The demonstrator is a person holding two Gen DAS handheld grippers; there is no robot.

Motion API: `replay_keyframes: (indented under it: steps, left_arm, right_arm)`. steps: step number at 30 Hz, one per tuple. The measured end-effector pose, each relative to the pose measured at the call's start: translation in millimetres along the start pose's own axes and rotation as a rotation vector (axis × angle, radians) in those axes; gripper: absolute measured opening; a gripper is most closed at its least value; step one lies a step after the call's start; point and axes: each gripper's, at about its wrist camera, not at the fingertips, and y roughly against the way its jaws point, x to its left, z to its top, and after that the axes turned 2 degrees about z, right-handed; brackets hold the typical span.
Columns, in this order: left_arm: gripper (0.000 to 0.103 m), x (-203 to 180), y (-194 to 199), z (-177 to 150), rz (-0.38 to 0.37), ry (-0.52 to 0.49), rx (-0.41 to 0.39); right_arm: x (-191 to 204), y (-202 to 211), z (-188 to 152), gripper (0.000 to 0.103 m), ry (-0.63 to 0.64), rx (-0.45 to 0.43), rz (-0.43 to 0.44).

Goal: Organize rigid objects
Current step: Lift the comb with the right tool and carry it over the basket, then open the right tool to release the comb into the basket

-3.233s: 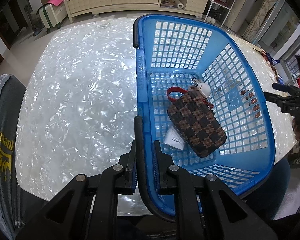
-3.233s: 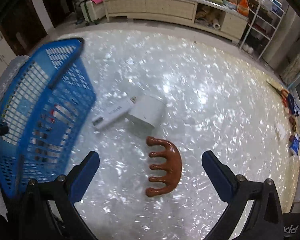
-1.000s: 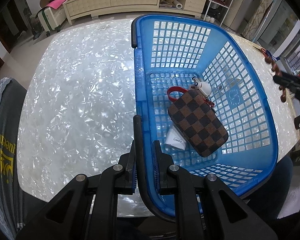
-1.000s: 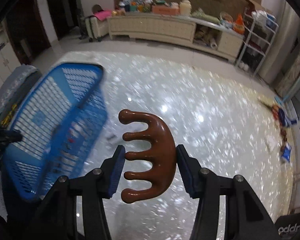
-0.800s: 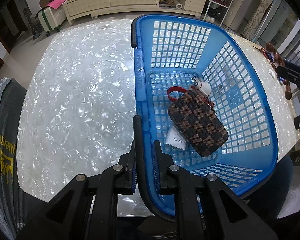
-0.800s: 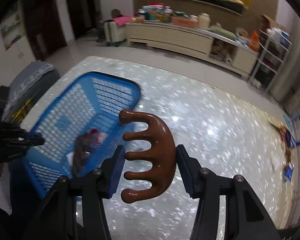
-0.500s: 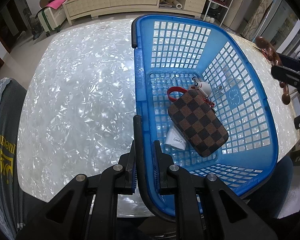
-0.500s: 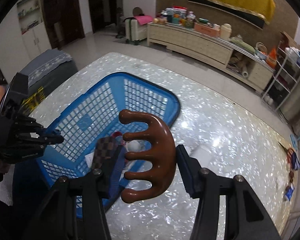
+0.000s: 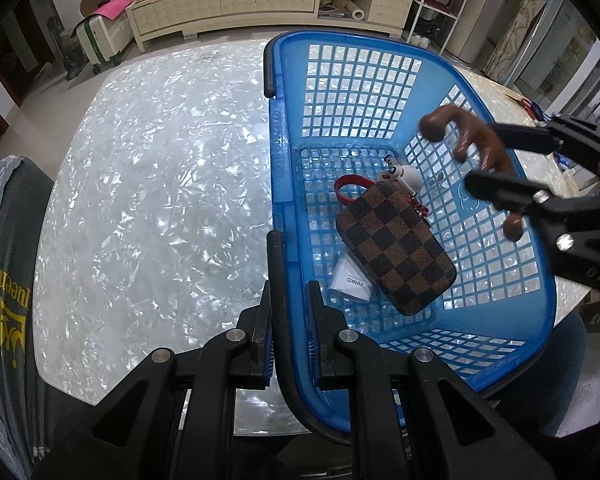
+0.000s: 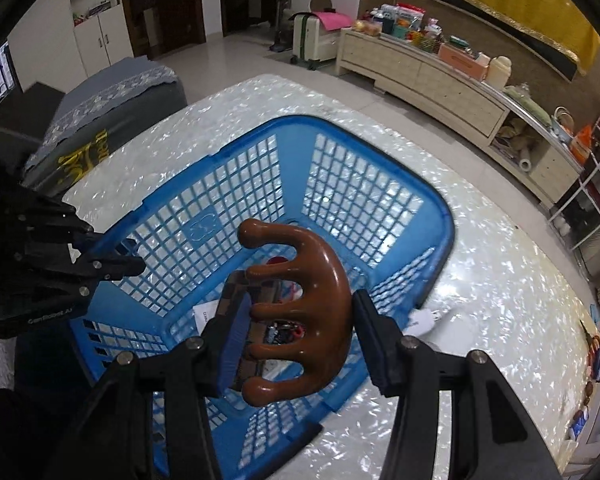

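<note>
Clamped between the two pads of the right gripper, the brown wooden massager hangs over the open top of the blue basket, its knobbed prongs pointing to the left in the right wrist view; in the left wrist view the same tool shows above the basket's right wall, held clear of the contents. The left gripper is pinched shut on the basket's near rim, where the black handle runs up between its jaws. On the basket floor lies a brown checkered pouch with a red loop and a small white figure charm at its far end; it rests partly on top of a white box printed "ZUNKO". The basket stands on a white, pearly table. Seen from the right wrist, another white item lies on the table just outside the basket's right wall, partly hidden by the gripper finger. A grey cloth with yellow lettering, which I cannot read, sits at the table's left edge. A long cream sideboard crowded with small things and a pale suitcase stand at the back of the room.
</note>
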Motion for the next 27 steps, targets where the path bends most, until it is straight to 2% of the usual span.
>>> replay_keyframes:
  steps: [8,14,27]
  left_arm:
    - [0.015,-2,1,-1,0.006,-0.003,-0.003]
    - [0.015,-2,2,-1,0.004,-0.003,-0.005]
    - [0.015,-5,3,-2,0.018,-0.004,-0.008]
  right_arm:
    - [12,-29,5,0.049,0.054,0.041,0.009]
    - [14,-48,7,0.050,0.077,0.056,-0.019]
    - [20,-55,8,0.050,0.114,0.061,-0.054]
